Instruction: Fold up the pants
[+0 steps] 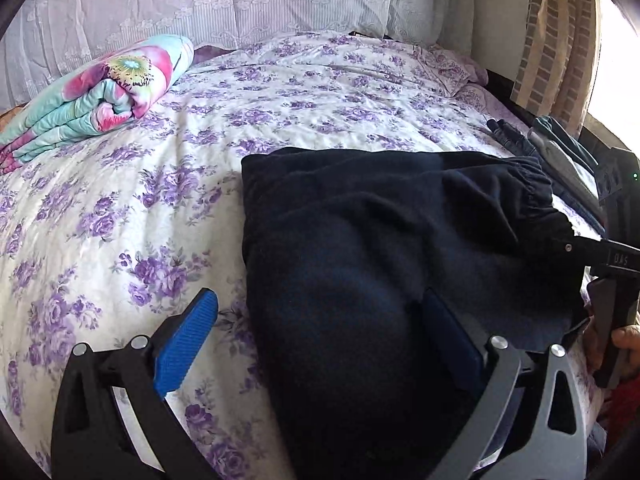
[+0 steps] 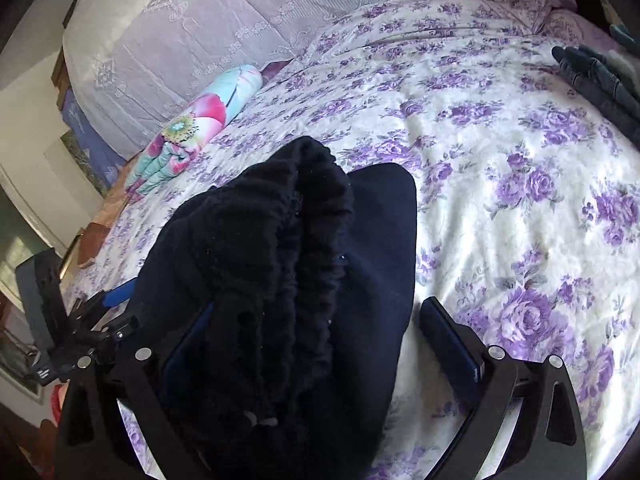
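Light: daylight coming in at right, blowing out the window (image 1: 616,80).
Edges: fisheye bending, corners darkening.
Pants (image 1: 380,240): detail sinking into shadow.

Through the right wrist camera I see my right tool (image 2: 316,344) spread wide, the dark pants (image 2: 288,280) bunched between its blue fingers (image 2: 448,344), gathered waistband uppermost. They rest on the bed (image 2: 500,152) with its purple-flowered cover. A folded bright floral blanket (image 2: 192,128) lies near the far edge, and other dark clothes (image 2: 596,76) sit far right.
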A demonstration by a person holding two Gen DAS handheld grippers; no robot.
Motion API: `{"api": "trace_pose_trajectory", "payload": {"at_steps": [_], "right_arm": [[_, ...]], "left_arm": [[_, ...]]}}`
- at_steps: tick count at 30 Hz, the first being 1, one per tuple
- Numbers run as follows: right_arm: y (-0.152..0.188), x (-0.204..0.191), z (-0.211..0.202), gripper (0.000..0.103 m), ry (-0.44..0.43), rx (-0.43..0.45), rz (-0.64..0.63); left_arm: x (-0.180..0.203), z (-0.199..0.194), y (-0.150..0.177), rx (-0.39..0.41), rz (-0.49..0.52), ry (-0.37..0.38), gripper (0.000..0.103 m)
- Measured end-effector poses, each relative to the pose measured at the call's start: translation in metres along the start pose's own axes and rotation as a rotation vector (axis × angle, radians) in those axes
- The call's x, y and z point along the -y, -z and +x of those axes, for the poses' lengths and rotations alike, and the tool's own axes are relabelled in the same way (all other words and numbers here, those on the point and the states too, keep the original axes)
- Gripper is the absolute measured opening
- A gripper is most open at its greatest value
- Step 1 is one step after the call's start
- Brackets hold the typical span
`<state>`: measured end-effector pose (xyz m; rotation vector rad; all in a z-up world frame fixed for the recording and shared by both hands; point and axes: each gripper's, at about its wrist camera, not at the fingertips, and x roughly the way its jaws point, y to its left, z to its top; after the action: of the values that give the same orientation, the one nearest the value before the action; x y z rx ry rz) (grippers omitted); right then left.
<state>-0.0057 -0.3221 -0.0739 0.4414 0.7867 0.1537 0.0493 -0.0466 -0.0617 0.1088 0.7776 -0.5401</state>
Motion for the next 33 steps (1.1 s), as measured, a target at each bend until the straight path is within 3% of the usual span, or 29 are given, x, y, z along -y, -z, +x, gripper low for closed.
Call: {"api": "trace_pose_trajectory", "payload": {"at_steps": [8, 18, 20, 22, 26, 29, 33], "right_arm": [[0.004, 0.005, -0.009, 0.100, -0.064, -0.009, -0.001], [0.003, 0.006, -0.009, 0.100, -0.072, -0.009, 0.009], [0.001, 0.007, -0.008, 0.100, -0.079, -0.029, 0.004], [-0.010, 0.008, -0.005, 0.100, -0.100, -0.098, -0.023], [-0.026, 0.021, 0.004, 0.100, -0.173, -0.146, -0.012], [-0.032, 0.021, 0.012, 0.100, -0.190, -0.124, -0.002], [-0.038, 0.016, 0.019, 0.100, -0.220, -0.089, 0.009]], "left_arm": [[0.002, -0.001, 0.001, 0.002, 0.007, -0.005, 0.099], [0.007, -0.006, 0.003, 0.008, 0.015, -0.002, 0.098], [0.006, -0.007, 0.007, -0.011, -0.011, 0.066, 0.098], [-0.001, -0.007, 0.011, -0.051, -0.065, 0.182, 0.098], [-0.022, 0.000, 0.018, -0.115, -0.195, 0.406, 0.098], [-0.021, 0.006, 0.015, -0.134, -0.208, 0.445, 0.098], [-0.009, 0.009, 0.009, -0.141, -0.180, 0.418, 0.098]]}}
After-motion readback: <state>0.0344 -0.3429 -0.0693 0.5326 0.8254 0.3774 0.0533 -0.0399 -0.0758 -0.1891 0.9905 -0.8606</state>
